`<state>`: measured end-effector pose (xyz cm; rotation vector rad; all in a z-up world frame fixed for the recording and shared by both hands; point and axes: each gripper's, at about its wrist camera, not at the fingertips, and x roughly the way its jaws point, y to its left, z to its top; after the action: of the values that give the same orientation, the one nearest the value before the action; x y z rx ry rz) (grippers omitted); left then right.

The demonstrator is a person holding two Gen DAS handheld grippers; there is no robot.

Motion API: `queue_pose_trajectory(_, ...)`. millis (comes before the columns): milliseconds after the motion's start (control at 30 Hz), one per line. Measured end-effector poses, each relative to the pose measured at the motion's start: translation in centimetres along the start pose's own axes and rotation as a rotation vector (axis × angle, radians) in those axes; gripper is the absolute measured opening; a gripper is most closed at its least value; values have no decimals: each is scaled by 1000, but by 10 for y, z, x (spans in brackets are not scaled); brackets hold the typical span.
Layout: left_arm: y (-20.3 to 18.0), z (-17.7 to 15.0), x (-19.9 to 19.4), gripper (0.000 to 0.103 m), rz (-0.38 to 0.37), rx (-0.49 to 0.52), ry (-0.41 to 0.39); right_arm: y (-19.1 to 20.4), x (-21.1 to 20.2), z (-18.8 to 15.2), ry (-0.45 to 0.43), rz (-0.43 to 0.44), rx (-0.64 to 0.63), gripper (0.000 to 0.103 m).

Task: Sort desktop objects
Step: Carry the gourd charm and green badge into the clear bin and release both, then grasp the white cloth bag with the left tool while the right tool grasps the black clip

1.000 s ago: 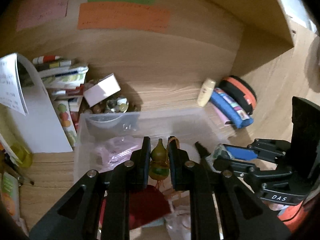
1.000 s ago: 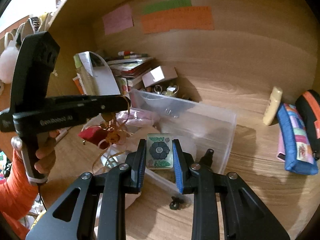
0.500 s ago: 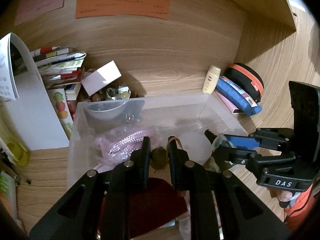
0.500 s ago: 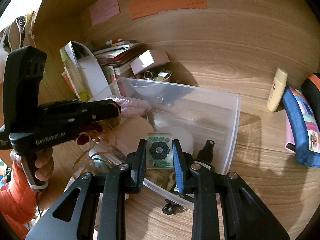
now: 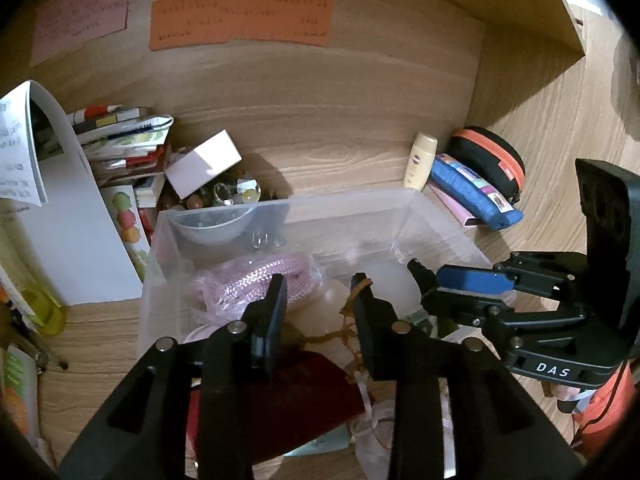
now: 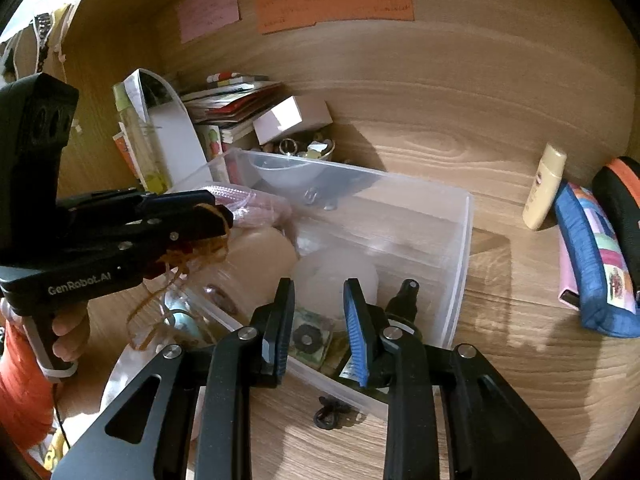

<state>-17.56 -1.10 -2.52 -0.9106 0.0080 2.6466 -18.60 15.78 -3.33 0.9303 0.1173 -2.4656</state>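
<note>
A clear plastic bin point(image 5: 280, 210) point(image 6: 464, 216) sits on the wooden desk and holds several items. My left gripper point(image 5: 320, 300) is open above the bin; orange-brown cord point(image 5: 352, 292) clings to its right finger, with a dark red pouch point(image 5: 304, 392) below. The gourd is mostly hidden under the fingers. My right gripper point(image 6: 320, 300) is open above the bin's near end; the green tile with a black flower point(image 6: 310, 338) lies in the bin below it, beside a black spray bottle point(image 6: 404, 300). A pink rope bundle point(image 5: 260, 284) lies in the bin.
A white box point(image 5: 204, 164) sits on a bowl of trinkets behind the bin. Books and papers point(image 5: 120, 136) are stacked at the left. A cream bottle point(image 6: 544, 188), blue pouch point(image 6: 592, 260) and black-orange case point(image 5: 488, 160) stand at the right. A black clip point(image 6: 328, 414) lies before the bin.
Both grippers lowered over the bin and opened. The gourd dropped from my left gripper and the green flower tile dropped from my right gripper into the bin.
</note>
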Motion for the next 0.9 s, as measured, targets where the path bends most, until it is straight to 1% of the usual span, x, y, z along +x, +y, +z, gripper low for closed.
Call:
queue_pose_trajectory(33,0,0,-3,40,-2,0,-10,0,0,0,-2,-1,-1,25)
queue_pose_trajectory(67,0,1,-4,47,-1,0,-17,-1,-1,0,-5,-4,-1,29)
queue_pose_trajectory(100,0,1,-6,49,2,-1,-27,-2,-2,0,-10,-7,-1,32)
queue_pose_trajectory(167,1,2,-11,54,3,-2,-47,-3,-6,1,-30,-8,-1,34)
queue_pose_trajectory(200,2,2,-13,57,9,-2,-55,-4,-8,1,-39,-5,1,39)
queue_pose_trajectory(233,2,3,-15,63,20,-3,-66,-5,-10,1,-45,-2,2,43)
queue_pose_trajectory(300,4,4,-19,70,12,-11,-78,-6,-14,2,-63,-4,10,59)
queue_pose_trajectory(333,5,4,-21,77,16,-18,-78,-6,-15,2,-68,-6,13,63)
queue_pose_trajectory(367,5,4,-22,80,27,-17,-77,-7,-16,1,-73,-8,16,69)
queue_pose_trajectory(400,5,5,-23,82,37,-14,-73,-7,-17,1,-77,-10,19,73)
queue_pose_trajectory(467,4,5,-24,88,50,-10,-49,-8,-18,1,-76,-7,28,78)
queue_pose_trajectory(667,1,-2,-30,89,126,67,45,-5,-18,2,-70,30,17,78)
queue_pose_trajectory(833,3,-11,-46,89,133,94,90,5,-26,2,-77,25,-13,78)
queue_pose_trajectory(900,3,-15,-53,90,142,96,92,8,-32,3,-82,18,-22,78)
